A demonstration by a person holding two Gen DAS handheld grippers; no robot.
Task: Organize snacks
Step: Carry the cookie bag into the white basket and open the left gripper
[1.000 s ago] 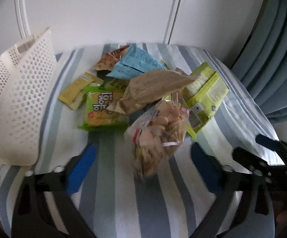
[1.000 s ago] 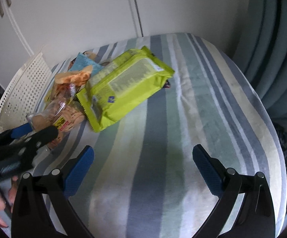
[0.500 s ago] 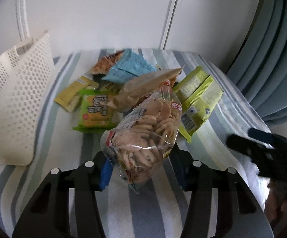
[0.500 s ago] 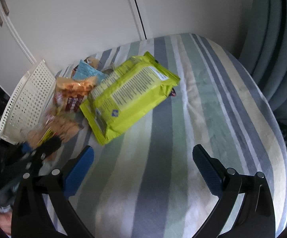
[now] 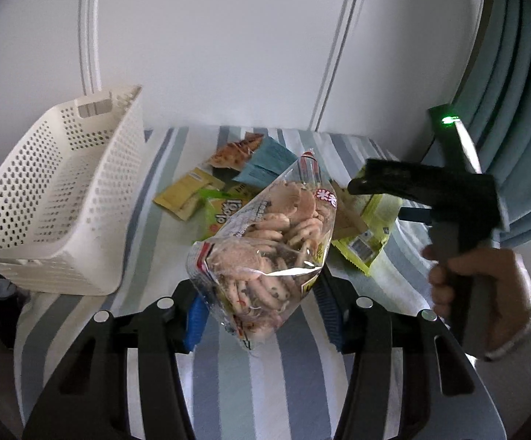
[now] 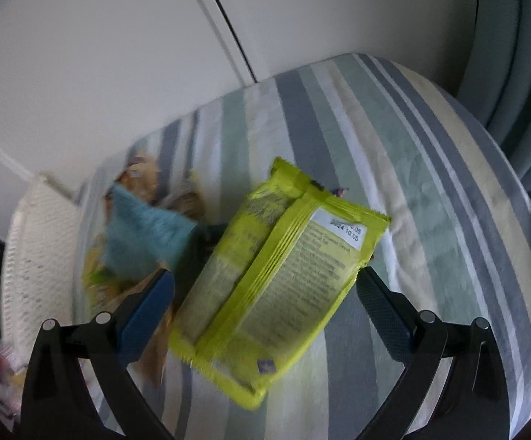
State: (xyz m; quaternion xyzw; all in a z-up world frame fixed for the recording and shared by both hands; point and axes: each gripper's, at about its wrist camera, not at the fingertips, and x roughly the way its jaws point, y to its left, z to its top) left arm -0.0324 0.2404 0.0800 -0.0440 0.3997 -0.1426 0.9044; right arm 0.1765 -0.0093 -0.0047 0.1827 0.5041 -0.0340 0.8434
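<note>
Striped cloth, white cupboard doors behind | left gripper clamped on clear cookie bag, lifted, long axis tilting up-right | white basket left, snack pile behind | right gripper jaws wide apart around lime packet, stamped "2024 10 05"

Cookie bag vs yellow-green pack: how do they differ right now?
The cookie bag is clear, showing cookies; the yellow-green pack is opaque and printed. The left tongs grip the bag off the cloth; the pack lies flat between the open right tongs. Both are sealed snacks.
</note>
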